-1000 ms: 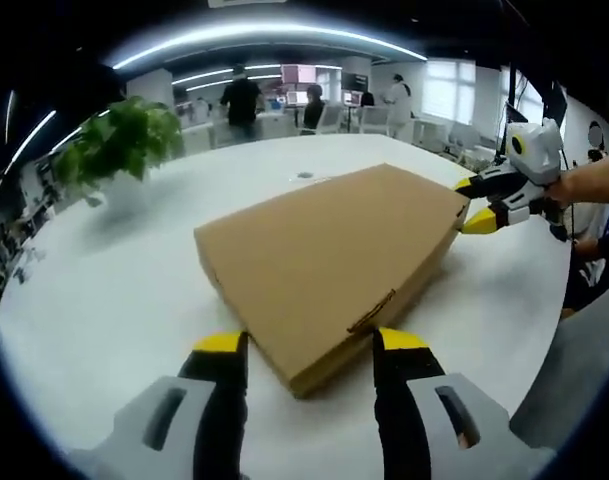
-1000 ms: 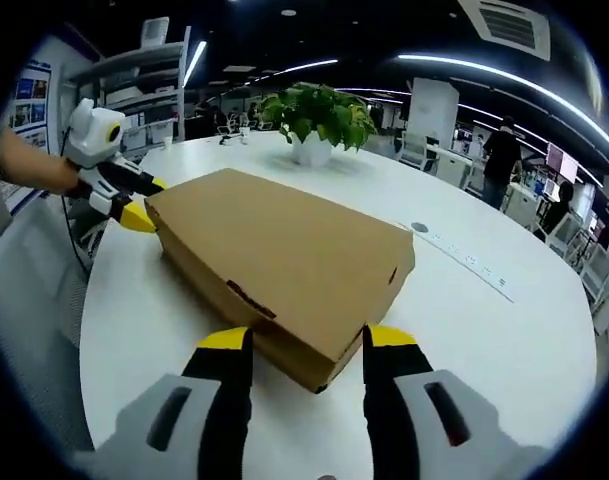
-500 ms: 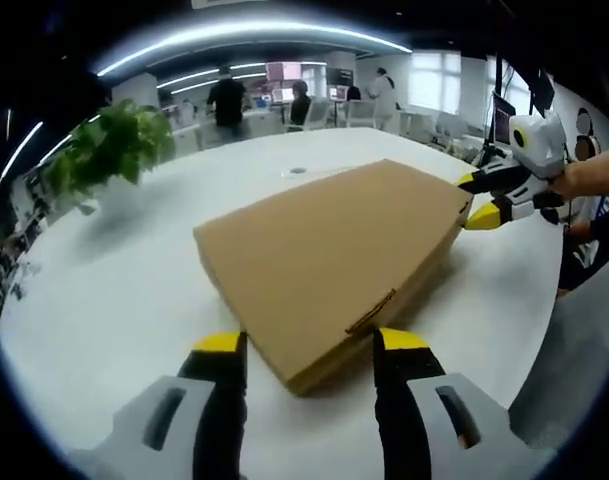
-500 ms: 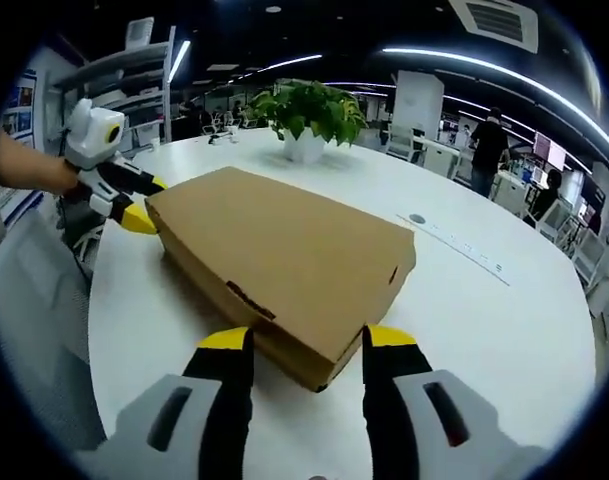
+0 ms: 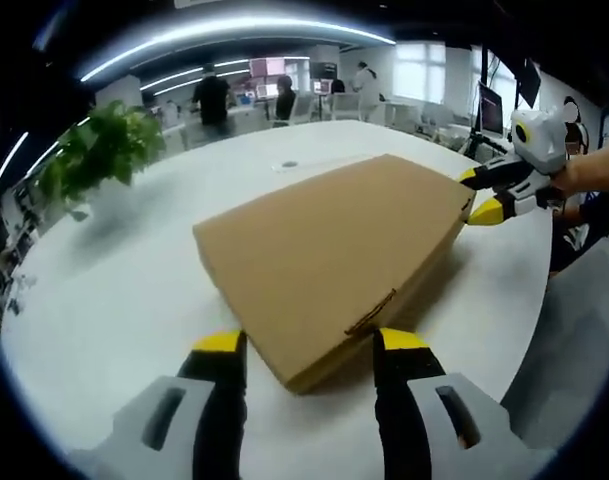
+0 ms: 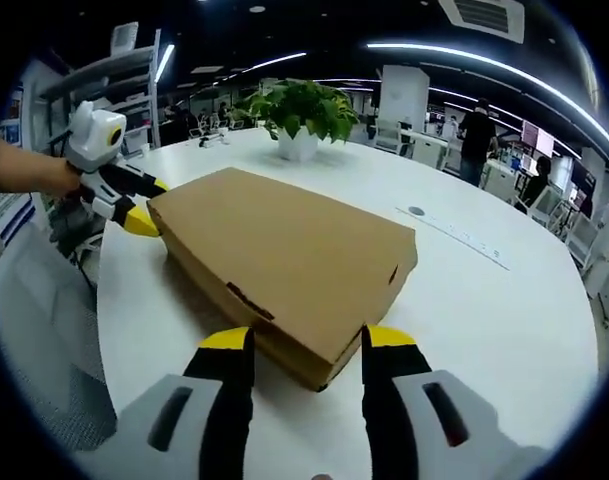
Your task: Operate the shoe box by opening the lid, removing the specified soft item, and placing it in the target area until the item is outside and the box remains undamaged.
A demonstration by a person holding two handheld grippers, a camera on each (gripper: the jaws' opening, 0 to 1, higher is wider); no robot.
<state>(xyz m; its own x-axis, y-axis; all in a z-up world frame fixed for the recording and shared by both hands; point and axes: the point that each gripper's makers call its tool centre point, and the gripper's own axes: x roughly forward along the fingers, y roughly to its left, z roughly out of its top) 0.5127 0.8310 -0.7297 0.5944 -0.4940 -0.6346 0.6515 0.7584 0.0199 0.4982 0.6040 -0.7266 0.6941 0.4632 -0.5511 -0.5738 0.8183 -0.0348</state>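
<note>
Yellow-tipped black jaws on grey plastic bodies: the left gripper (image 5: 308,345) stands spread wide at one corner of the box, one jaw to each side of that corner, with nothing clamped between them. The right gripper (image 6: 297,340) stands the same way at the opposite corner, jaws parted and holding nothing. Each gripper also appears in the other's view, at the far corner of the box with its yellow tips against the cardboard edge, held by a bare forearm.

Flat brown cardboard shoe box (image 5: 329,262), lid closed, lying flat near the middle of the table; a small tab notch shows in the lid edge near the left gripper. In the right gripper view the same box (image 6: 284,262) has a dark slot on its near side wall.

Round white table (image 5: 114,290), smooth and glossy, carrying the box; a small round grey grommet (image 6: 415,212) is set into the top beyond the box, with a thin pale strip running on from it.

Green leafy plant in a white pot (image 6: 301,113) stands on the table's far side, well apart from the box.

Room: open-plan office with a dark ceiling, long white strip lights (image 5: 234,35), shelving at the left of the right gripper view, desks, monitors and windows at the back. Several people stand or sit among the distant desks (image 5: 212,98).
</note>
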